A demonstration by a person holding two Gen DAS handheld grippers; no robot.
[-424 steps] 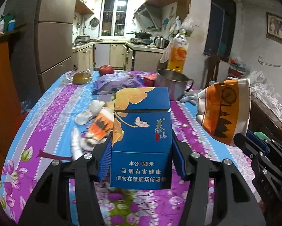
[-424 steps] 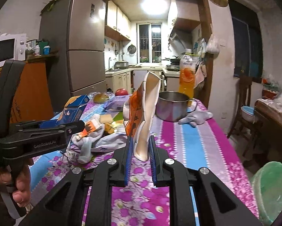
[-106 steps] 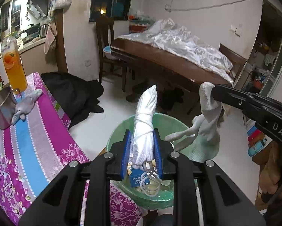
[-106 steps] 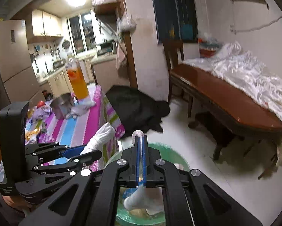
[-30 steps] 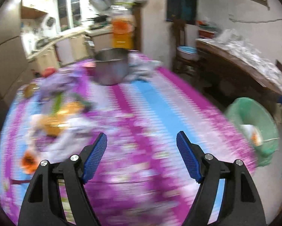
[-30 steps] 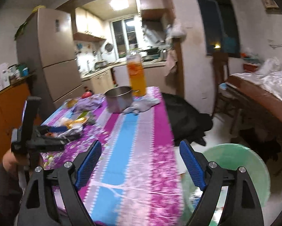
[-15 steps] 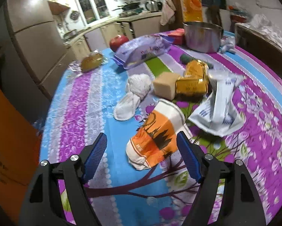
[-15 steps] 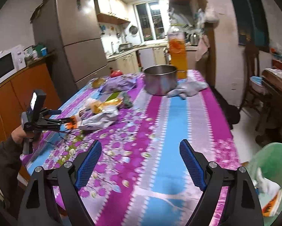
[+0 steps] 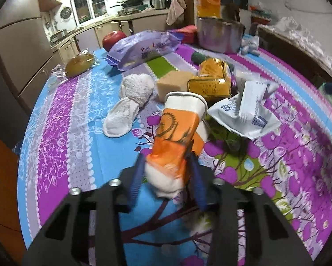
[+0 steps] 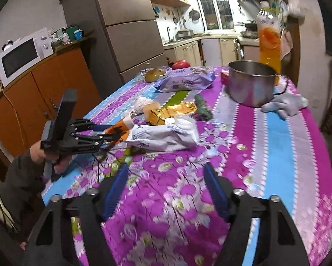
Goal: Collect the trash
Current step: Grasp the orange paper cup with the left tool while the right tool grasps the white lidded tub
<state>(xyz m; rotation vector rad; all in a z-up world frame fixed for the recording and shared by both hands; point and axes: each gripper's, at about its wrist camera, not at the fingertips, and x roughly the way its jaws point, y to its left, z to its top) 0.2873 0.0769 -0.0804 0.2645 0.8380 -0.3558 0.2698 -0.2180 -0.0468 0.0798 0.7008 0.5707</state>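
The left hand-held gripper (image 9: pixel 166 178) is pinching the base of the crushed orange paper cup (image 9: pixel 177 137), its jaws having just closed onto it above the counter (image 9: pixel 61 119). The right hand-held gripper (image 10: pixel 166 188) is hanging spread over bare cloth, its jaws having just narrowed, nothing between them.

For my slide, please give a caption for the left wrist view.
Left gripper closing on a crushed orange paper cup on the flowered tablecloth.
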